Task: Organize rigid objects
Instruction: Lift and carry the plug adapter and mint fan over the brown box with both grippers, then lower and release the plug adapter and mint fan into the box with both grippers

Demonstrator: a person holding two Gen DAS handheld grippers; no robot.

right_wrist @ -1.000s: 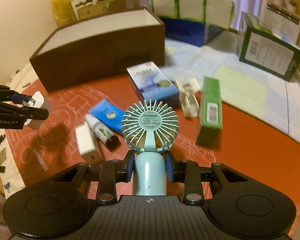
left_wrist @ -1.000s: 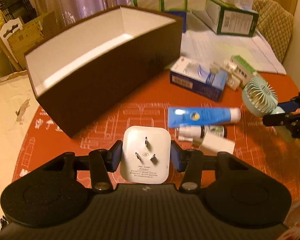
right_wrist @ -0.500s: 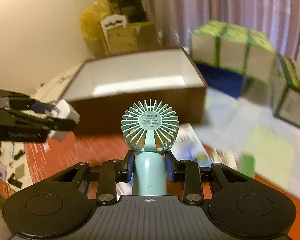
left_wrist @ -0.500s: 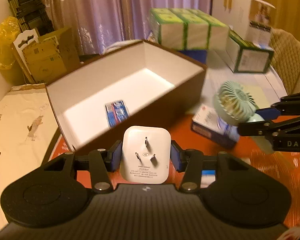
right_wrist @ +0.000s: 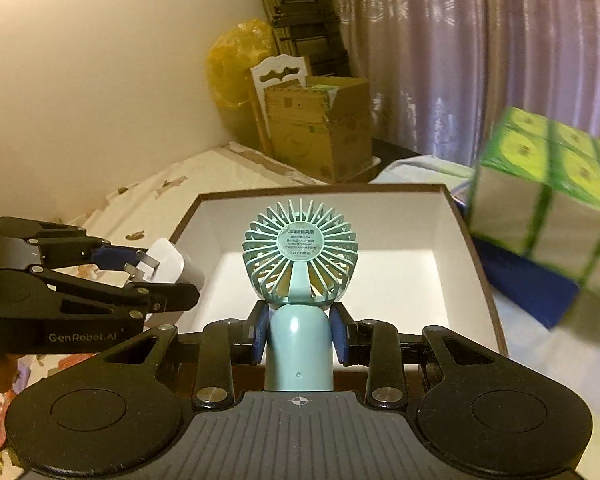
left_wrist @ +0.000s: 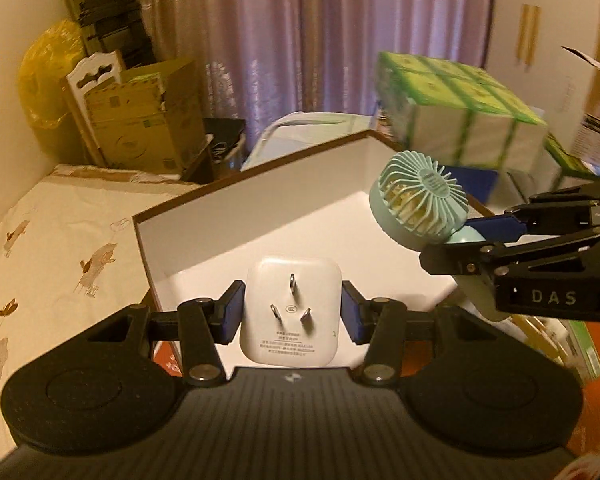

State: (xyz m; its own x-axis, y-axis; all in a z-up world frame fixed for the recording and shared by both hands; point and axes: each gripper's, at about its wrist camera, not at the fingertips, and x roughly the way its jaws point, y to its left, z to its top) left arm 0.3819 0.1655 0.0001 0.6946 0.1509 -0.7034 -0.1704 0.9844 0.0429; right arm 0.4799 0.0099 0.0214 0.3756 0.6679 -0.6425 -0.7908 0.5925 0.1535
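Low in the centre of the left wrist view, the left gripper (left_wrist: 292, 314) pinches a white plug adapter (left_wrist: 291, 317) between its two blue-padded fingers (left_wrist: 233, 313), which press on its left and right sides. The adapter's three metal prongs face the camera, with small printed text below them. It hangs above the near left part of an open brown box (left_wrist: 148, 256) whose inside is white; the box fills the middle of the frame, and its brown rim runs up toward the upper right.

At the right edge of the same view, the right gripper (left_wrist: 472, 246) reaches in from the side, clamped on the handle of a mint-green handheld fan (left_wrist: 418, 204). The fan's round grille is tilted and sits over the right part of the box opening.

Centred in the right wrist view, the right gripper (right_wrist: 299, 336) closes both blue pads on the fan's (right_wrist: 300, 256) pale handle just below the grille, which stands upright in front of the box's (right_wrist: 476, 264) white interior. At the left of that frame, the left gripper (right_wrist: 144, 272) holds the adapter (right_wrist: 168, 266) near the box's left wall.

Behind the box, cardboard cartons (right_wrist: 320, 128) stand at centre top, green-and-white packs (right_wrist: 552, 176) blur at the right, and a curtain (left_wrist: 300, 40) hangs across the back.
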